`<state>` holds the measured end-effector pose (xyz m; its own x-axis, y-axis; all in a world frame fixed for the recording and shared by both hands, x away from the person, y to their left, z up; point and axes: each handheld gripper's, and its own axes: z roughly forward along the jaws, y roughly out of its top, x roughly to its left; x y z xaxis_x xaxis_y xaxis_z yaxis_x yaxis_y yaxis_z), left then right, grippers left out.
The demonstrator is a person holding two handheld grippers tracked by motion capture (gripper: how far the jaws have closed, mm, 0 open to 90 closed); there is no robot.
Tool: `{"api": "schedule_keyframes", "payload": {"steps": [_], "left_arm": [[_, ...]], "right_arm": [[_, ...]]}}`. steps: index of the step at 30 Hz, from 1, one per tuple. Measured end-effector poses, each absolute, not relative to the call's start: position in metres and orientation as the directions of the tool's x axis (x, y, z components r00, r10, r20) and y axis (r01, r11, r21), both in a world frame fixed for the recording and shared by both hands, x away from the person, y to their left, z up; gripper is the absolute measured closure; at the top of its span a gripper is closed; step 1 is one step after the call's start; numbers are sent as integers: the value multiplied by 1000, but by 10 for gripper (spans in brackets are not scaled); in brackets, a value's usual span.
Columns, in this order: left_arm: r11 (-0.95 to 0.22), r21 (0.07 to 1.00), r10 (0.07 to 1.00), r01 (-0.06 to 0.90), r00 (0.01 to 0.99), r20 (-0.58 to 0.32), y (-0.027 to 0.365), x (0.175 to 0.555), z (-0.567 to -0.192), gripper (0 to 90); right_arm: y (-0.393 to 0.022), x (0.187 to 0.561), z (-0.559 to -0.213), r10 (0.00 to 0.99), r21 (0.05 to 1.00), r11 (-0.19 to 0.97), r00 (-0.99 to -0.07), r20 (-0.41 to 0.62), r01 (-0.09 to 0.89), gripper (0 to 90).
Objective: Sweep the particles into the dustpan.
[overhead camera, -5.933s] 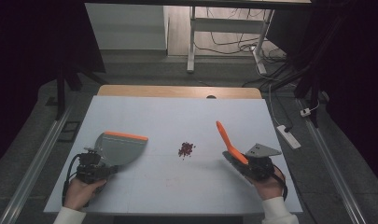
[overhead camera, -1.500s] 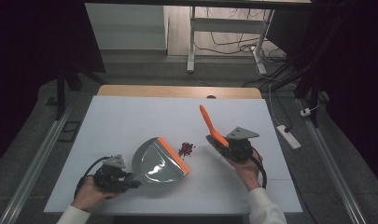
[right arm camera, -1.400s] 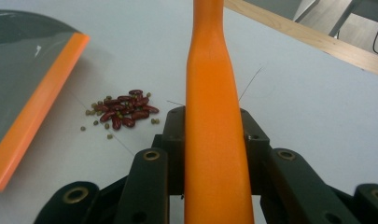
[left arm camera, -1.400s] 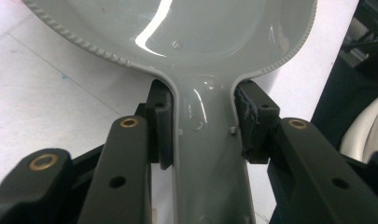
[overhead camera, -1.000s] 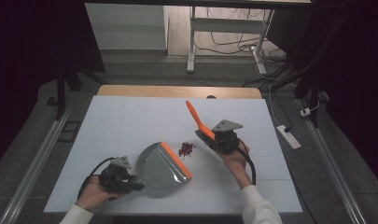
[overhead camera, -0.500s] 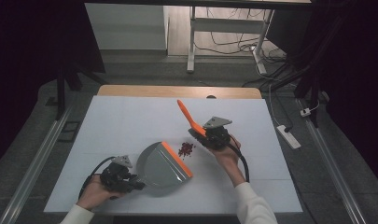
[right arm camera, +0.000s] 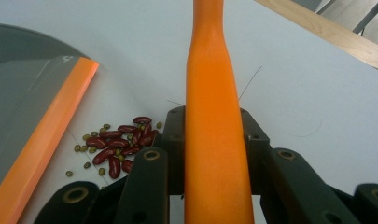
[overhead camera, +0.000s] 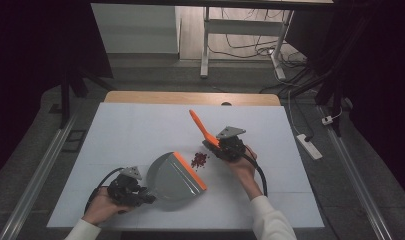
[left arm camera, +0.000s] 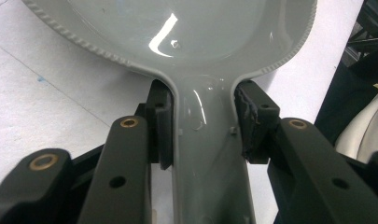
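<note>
A grey dustpan (overhead camera: 174, 176) with an orange front lip (overhead camera: 190, 171) lies on the white table, its lip facing a small pile of red and green beans (overhead camera: 199, 159). My left gripper (overhead camera: 140, 192) is shut on the dustpan's handle (left arm camera: 207, 140), a pad pressing each side. My right gripper (overhead camera: 216, 146) is shut on an orange brush handle (overhead camera: 201, 127) that slants up and away to the left. It sits just right of the beans (right arm camera: 119, 147). In the right gripper view the dustpan's lip (right arm camera: 46, 135) lies left of the beans. The brush's bristles are hidden.
The white table top (overhead camera: 140, 130) has a wooden strip (overhead camera: 190, 97) along its far edge. A power strip (overhead camera: 308, 146) lies on the floor to the right. A metal desk frame (overhead camera: 205, 40) with cables stands beyond the table.
My right gripper has carried the brush leftwards from the right side to the beans. The left gripper swung the dustpan round, then slid it a little left, so its lip faces the pile.
</note>
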<state>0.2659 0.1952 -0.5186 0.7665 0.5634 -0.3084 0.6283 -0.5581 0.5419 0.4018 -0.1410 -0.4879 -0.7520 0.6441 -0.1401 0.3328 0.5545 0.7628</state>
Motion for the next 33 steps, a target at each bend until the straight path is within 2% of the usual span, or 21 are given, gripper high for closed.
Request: {"api": "schedule_keyframes", "payload": {"steps": [33], "left_arm": [[-565,520,563,641,760,-324,192,267,-521,613]], "right_arm": [[-124,398,-500,598,731,604,-787,-152,318,706]]}}
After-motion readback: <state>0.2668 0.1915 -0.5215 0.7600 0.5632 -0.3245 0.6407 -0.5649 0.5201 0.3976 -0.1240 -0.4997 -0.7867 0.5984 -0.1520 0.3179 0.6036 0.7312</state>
